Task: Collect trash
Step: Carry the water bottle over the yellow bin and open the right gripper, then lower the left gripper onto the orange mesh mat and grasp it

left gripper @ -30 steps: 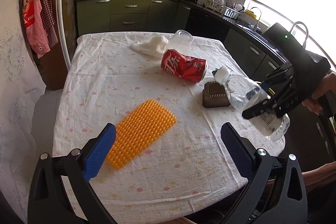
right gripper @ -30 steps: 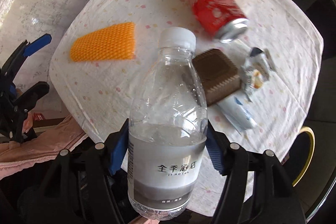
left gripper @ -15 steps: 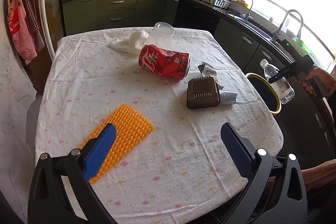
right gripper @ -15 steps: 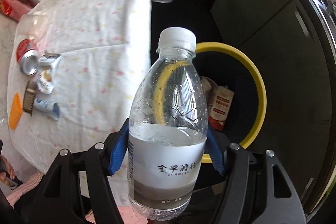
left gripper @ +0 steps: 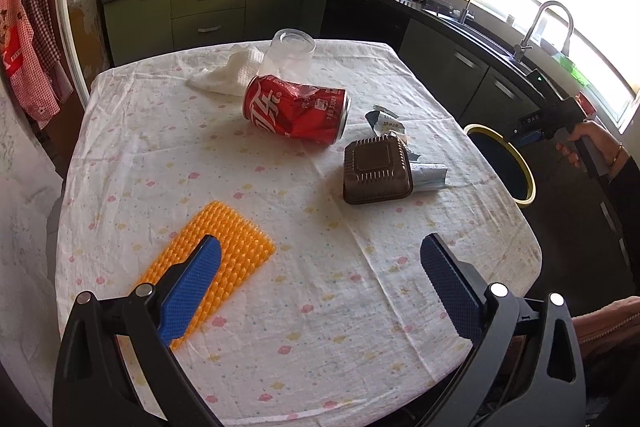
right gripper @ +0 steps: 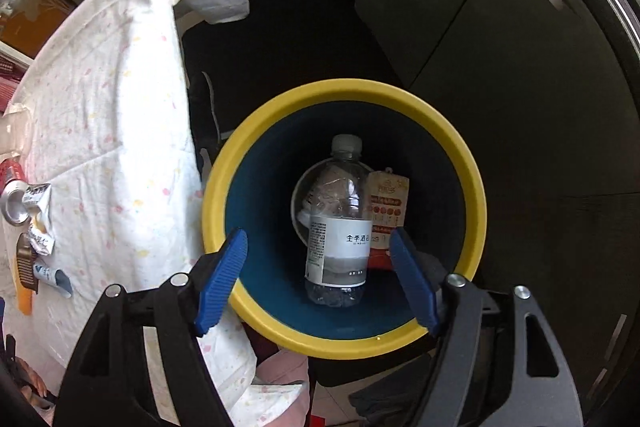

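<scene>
a: since the right gripper (right gripper: 320,279) hangs straight over the yellow-rimmed bin (right gripper: 476,187) beside the table (left gripper: 320,307), its jaws have just been opening and nothing's pinched now. the water bottle (right gripper: 338,227) is already down inside, next to a red snack pack (right gripper: 386,211).

b: so lift clear before swinging back, don't clip the rim. what's next?

a: i'd guess the crushed cola can (left gripper: 296,113), then the brown tray (left gripper: 378,171) and the wrappers (left gripper: 428,177) tucked against it. left gripper (left gripper: 320,287) has its jaws spread, empty, low over the orange mat (left gripper: 236,251).

b: pinch the can across its dented middle, it'll roll otherwise.
</scene>
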Demonstrator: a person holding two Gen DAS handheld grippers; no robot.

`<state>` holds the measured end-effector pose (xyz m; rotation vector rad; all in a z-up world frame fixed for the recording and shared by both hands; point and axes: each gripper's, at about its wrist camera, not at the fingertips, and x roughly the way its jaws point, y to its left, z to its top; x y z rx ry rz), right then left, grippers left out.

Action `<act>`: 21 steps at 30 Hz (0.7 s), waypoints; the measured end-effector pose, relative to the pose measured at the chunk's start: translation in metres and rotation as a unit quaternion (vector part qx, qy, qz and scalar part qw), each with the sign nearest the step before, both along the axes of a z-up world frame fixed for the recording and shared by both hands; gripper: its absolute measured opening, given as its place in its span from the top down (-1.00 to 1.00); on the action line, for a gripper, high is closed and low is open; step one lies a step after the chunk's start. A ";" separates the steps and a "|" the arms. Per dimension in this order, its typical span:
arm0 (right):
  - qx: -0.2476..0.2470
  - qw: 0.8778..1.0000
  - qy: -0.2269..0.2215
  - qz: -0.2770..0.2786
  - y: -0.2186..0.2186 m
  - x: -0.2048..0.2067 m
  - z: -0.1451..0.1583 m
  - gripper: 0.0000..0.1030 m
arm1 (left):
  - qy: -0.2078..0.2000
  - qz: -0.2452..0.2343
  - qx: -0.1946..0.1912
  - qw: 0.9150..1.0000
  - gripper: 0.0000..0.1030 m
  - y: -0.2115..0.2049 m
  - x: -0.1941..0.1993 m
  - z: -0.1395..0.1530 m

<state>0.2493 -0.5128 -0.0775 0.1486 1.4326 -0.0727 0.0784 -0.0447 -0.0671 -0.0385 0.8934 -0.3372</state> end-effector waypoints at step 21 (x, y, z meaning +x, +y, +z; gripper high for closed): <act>0.080 0.982 -0.080 0.154 0.159 -0.091 0.010 -0.40 | 0.042 -0.058 0.065 0.995 -0.91 0.044 0.045 -0.047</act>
